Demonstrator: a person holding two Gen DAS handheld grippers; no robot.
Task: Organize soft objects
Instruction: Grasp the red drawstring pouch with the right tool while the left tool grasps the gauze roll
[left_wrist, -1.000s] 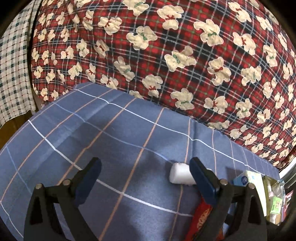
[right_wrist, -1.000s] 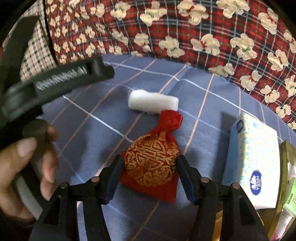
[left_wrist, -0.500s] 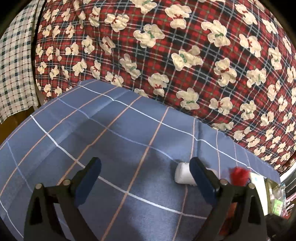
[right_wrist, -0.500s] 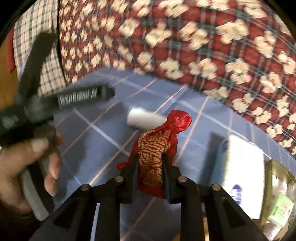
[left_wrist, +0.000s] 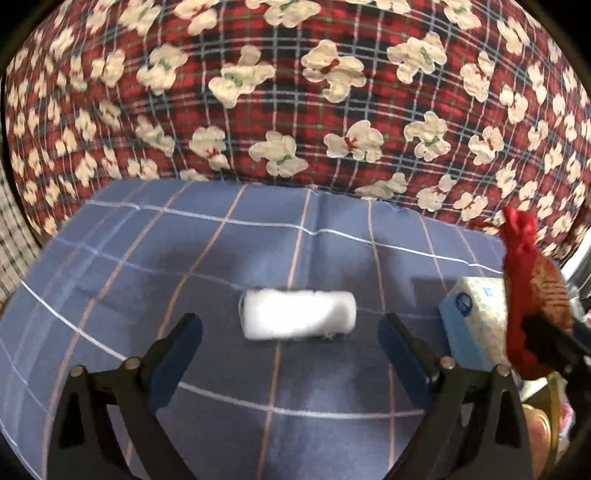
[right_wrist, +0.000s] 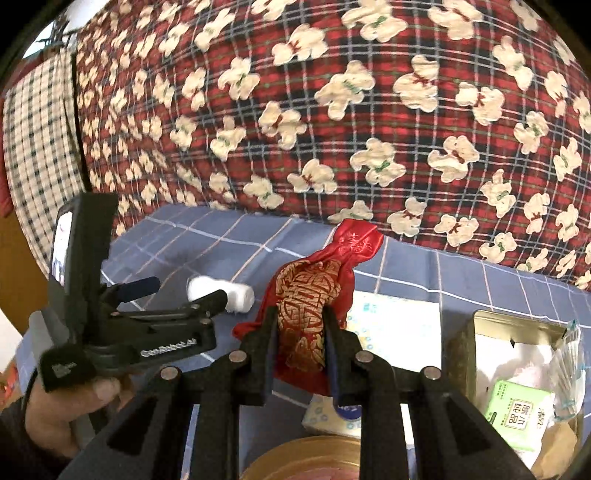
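Between your right gripper's (right_wrist: 300, 332) clenched jaws hangs the red and gold drawstring pouch (right_wrist: 314, 295), lifted clear of the blue checked cloth (right_wrist: 406, 273) above the tissue pack (right_wrist: 399, 317). Your left gripper (left_wrist: 290, 343) gapes wide, the white cotton roll (left_wrist: 298, 314) lying on the cloth just ahead between its fingers, untouched. Right of both, an open tin (right_wrist: 517, 325) holds packets.

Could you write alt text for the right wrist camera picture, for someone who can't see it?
The right gripper pinches a red and gold pouch, lifted above a blue checked cloth. To its left, the open left gripper is near a white roll; a tissue pack and tin sit right.
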